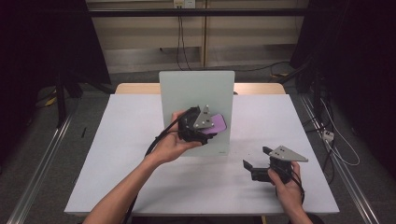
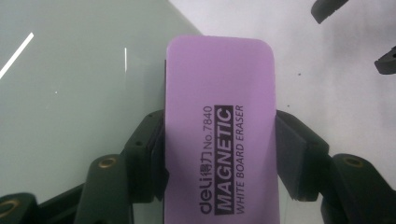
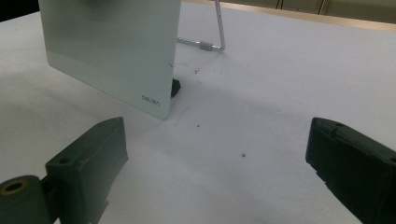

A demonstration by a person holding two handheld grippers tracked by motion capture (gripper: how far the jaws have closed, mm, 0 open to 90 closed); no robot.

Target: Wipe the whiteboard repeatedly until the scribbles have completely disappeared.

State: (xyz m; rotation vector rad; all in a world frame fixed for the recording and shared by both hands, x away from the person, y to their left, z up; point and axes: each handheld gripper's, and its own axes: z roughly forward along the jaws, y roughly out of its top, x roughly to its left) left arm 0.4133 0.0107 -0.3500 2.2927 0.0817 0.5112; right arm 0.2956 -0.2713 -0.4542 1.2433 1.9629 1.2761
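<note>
A pale green glass whiteboard [image 1: 187, 88] stands upright on the white table [image 1: 116, 140], propped by a wire stand [image 3: 217, 32]. My left gripper [image 1: 205, 125] is shut on a purple magnetic whiteboard eraser [image 2: 219, 130], holding it against the board's lower right face [image 2: 70, 93]. Both pads [image 2: 289, 154] press on the eraser's long sides. My right gripper [image 1: 254, 158] rests low at the table's front right, open, nothing between its fingers [image 3: 88, 158]. The board's lower corner [image 3: 149, 93] stands ahead of it to the left.
The table's wooden far edge [image 1: 261, 87] shows behind the board. Cables [image 1: 336, 144] and metal rails [image 1: 42, 158] run along the floor on both sides. Small dark specks [image 3: 196, 70] dot the tabletop near the board's foot.
</note>
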